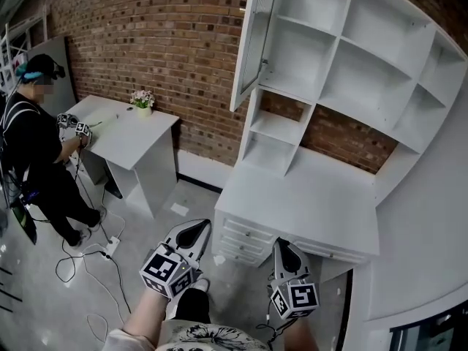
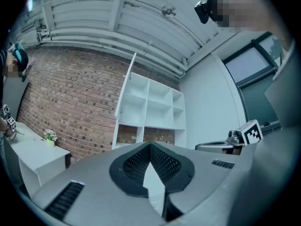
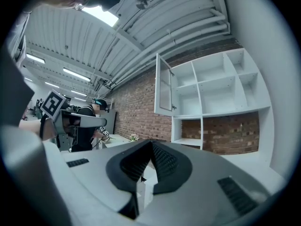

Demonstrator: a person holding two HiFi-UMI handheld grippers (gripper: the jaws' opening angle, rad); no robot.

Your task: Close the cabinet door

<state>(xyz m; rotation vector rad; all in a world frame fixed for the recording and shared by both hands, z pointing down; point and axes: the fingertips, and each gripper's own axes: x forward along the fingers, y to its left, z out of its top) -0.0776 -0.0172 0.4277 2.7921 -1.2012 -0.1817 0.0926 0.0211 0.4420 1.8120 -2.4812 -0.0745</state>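
The white shelf cabinet (image 1: 344, 57) stands against the brick wall on a white desk (image 1: 307, 196). Its glass-paned door (image 1: 252, 50) at the top left stands swung wide open toward me. That door also shows in the left gripper view (image 2: 124, 86) and the right gripper view (image 3: 163, 84). My left gripper (image 1: 197, 229) and right gripper (image 1: 285, 247) are held level low in front of the desk, well short of the door. Each has its jaws together with nothing between them, in the left gripper view (image 2: 150, 146) as in the right gripper view (image 3: 151, 142).
The desk has drawers (image 1: 241, 236) facing me. Left of it stands a second white table (image 1: 131, 134) with a small flower pot (image 1: 142, 101); a person (image 1: 36, 137) with grippers works there. Cables and a power strip (image 1: 110, 246) lie on the floor.
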